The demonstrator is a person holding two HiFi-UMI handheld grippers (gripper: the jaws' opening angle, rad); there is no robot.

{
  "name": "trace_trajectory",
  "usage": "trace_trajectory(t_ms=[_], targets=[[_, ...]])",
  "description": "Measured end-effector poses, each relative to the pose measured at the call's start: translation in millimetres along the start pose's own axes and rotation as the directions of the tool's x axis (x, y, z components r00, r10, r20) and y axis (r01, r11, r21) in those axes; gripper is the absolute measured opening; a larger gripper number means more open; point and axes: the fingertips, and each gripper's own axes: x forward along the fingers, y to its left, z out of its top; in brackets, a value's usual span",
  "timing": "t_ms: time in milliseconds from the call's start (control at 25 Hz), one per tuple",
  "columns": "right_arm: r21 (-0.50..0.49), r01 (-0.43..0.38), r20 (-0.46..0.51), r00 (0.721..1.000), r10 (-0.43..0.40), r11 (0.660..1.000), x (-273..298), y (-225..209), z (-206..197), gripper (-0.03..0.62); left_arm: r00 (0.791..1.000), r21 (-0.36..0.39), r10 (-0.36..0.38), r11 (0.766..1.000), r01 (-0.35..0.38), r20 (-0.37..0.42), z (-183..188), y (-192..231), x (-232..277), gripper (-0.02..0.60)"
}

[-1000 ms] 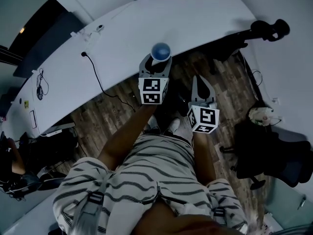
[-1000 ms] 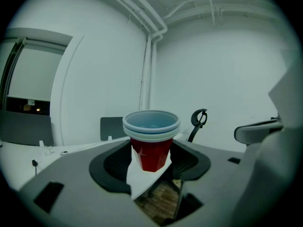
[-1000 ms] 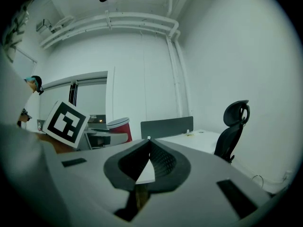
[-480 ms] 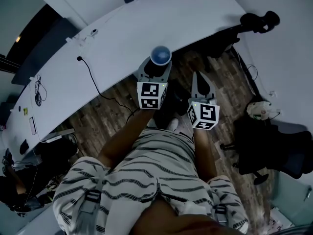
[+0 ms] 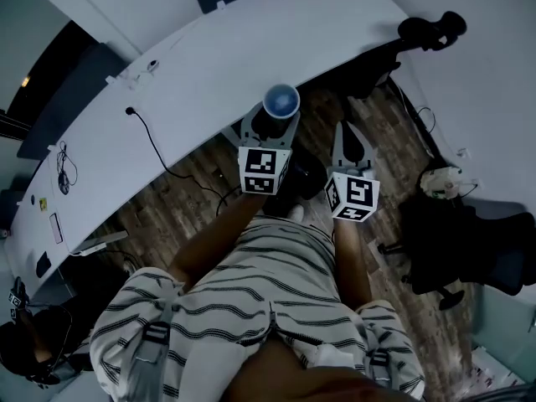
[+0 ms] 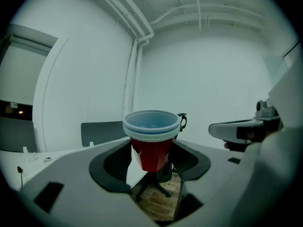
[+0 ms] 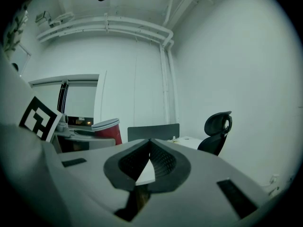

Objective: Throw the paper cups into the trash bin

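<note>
Red paper cups [image 6: 151,157] (pale-blue inside), white table [image 5: 209,65], black-striped white shorts [image 5: 251,291].

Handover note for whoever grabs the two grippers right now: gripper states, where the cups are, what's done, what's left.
Left gripper: shut on the stack of paper cups, red outside, held upright near the edge of the white desk.
Right gripper: shut, nothing between its jaws, beside the left one.
Done: the stack is off the desk and in the grip.
Left: no view clearly shows the trash bin; find it, carry the stack over and drop it in.
</note>
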Motion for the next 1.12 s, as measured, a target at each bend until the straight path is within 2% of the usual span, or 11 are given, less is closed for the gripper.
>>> trace_trajectory(t_ms=[280,520,720,1120], targets=[[0.008,0.062,0.001,0.998,-0.062,0.998,-12,-18,0,0.009,0.997,0.026,-0.076,0.997,0.076,0.003,2,-29,6,0.272],[0.023,0.12,-0.016,0.993,-0.119,0.993,-27,-36,-11,0.009,0.987,0.045,-0.157,0.986,0.158,-0.027,-5,-59,10,0.273],[0.037,0.178,-0.039,0.984,-0.176,0.983,-43,-54,-22,0.009,0.974,0.054,-0.219,0.973,0.223,-0.063,-18,-84,12,0.273],[0.08,0.248,-0.139,0.962,-0.235,0.966,-66,-69,-65,0.009,0.935,0.044,-0.305,0.947,0.317,-0.179,-65,-117,13,0.273]])
